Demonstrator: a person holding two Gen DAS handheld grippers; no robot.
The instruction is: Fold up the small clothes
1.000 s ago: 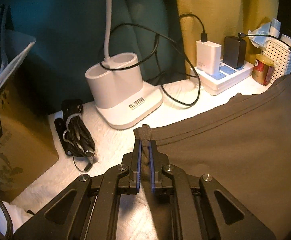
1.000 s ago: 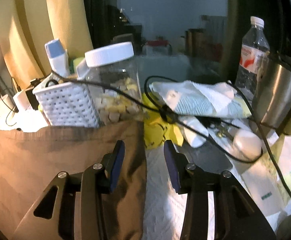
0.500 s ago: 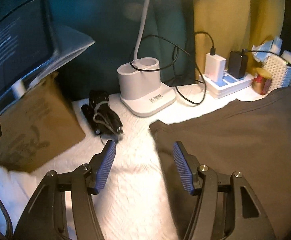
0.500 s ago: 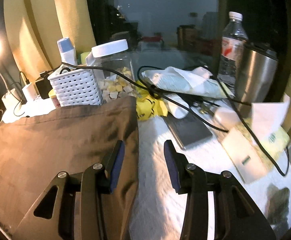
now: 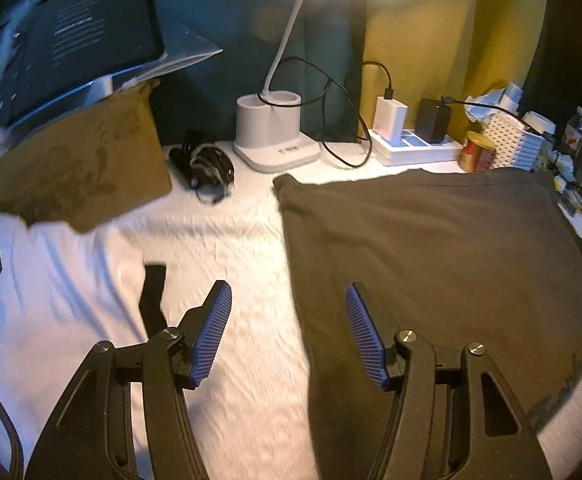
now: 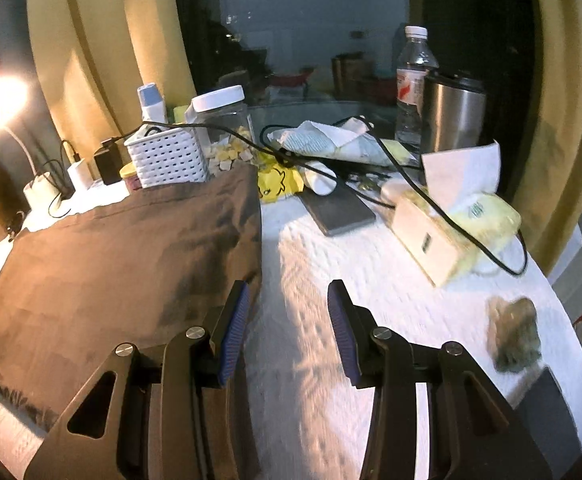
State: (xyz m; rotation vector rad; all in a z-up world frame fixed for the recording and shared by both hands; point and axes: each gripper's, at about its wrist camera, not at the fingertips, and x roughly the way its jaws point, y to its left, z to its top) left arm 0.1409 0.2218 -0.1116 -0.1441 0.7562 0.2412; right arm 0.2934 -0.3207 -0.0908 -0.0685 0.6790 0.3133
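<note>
Garment: brown cloth (image 5: 431, 248) lies spread flat on the desk (image 5: 219, 240), which wears a white textured cover. In my left view it fills the field from 12 round to 5 o'clock; in my right view it fills 7 through 11.
Garment edges: one straight side edge runs down between my left tongs' fingers; the opposite side edge passes under the inner finger of my right tongs.
Left tongs (image 5: 289, 336): spread wide, nothing gripped, blue ribbed pads (image 5: 213, 332) bare. One pad sits over white cover, the other over cloth. I cannot tell whether they touch the surface.
Right tongs (image 6: 287, 332): parted at a middling width, nothing gripped. Only white cover shows in the gap.
Lamp: white lamp base (image 5: 275, 136) at 12 o'clock in the left view, lit head glaring at the top edge.
Power strip: power strip (image 5: 415, 148) at 1 o'clock, two chargers plugged in, near the garment's far edge.
Cable: black coiled cable (image 5: 207, 164) at 11 o'clock, just beside the lamp base.
Box: brown cardboard box (image 5: 75, 172) at 10 o'clock.
Right-side clutter: white basket (image 6: 167, 158) touching the garment's far edge at 11 o'clock; clear jar (image 6: 223, 132) behind it; tissue box (image 6: 451, 232) at 2 o'clock; steel tumbler (image 6: 453, 116) and water bottle (image 6: 413, 84) at 1 o'clock.
</note>
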